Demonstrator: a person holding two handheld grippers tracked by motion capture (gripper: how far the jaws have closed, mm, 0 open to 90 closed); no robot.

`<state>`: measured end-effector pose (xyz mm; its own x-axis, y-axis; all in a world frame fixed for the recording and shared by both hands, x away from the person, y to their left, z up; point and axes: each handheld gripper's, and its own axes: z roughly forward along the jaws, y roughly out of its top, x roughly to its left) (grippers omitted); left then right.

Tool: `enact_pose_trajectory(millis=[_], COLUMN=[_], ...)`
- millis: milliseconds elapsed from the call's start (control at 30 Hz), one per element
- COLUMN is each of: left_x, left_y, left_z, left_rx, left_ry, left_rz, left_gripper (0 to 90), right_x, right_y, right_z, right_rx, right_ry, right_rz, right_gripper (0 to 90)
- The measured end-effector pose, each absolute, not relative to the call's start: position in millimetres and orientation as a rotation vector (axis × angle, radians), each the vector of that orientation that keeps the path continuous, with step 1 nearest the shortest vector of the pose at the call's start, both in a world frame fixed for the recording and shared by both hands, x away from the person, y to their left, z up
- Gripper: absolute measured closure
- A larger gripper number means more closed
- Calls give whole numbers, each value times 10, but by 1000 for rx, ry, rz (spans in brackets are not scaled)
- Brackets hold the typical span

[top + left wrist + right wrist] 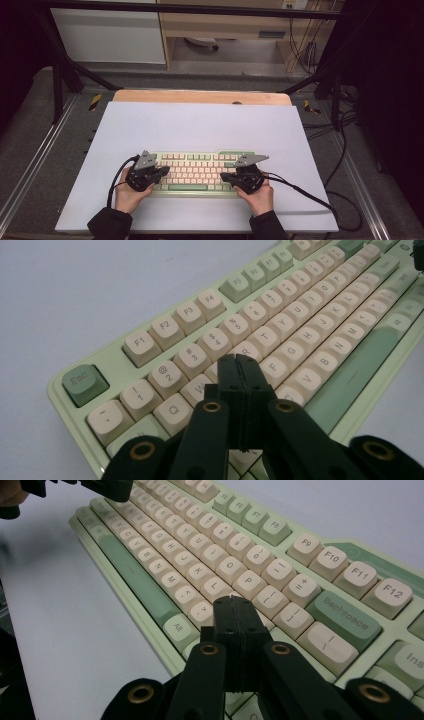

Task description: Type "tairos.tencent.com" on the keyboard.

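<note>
**Two closed grippers over a green keyboard**

A keyboard [197, 172] lies on a big white sheet [200, 125] that covers the table. It sits near the person's edge, in the middle. The keyboard is light green. Most keys are cream, and a few are darker green, like the Esc key [84, 383] and the long space bar [187, 187].

The left gripper [162, 171] is over the left end of the keyboard. In the left gripper view, its two black jaws are pressed together with nothing between them. Their tip is above the keys near W and E. I cannot tell if it touches a key.

The right gripper [225, 176] is over the right end. In the right gripper view, its jaws are pressed together too, holding nothing. Their tip is just past the L key [216, 587], near the Backspace key [345, 615].

Each gripper is held in a hand, with dark sleeves [110, 224] coming in from the bottom. Black cables [305, 192] trail off across the sheet.
</note>
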<state>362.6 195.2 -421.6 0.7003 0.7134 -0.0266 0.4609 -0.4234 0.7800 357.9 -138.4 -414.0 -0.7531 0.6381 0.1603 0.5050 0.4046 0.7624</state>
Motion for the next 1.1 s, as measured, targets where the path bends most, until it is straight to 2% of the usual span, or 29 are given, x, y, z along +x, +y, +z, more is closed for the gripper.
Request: enact_pose_trajectory(millis=[1100], left_x=[3597], left_y=[1987], left_z=[-4283], left_rx=[2111], left_ry=[881], left_rz=[395], left_gripper=[896], right_x=[3549], right_y=[-1409], right_z=[-4171], right_rx=[1031], right_ry=[2500], right_rz=[1285], right_gripper=[900])
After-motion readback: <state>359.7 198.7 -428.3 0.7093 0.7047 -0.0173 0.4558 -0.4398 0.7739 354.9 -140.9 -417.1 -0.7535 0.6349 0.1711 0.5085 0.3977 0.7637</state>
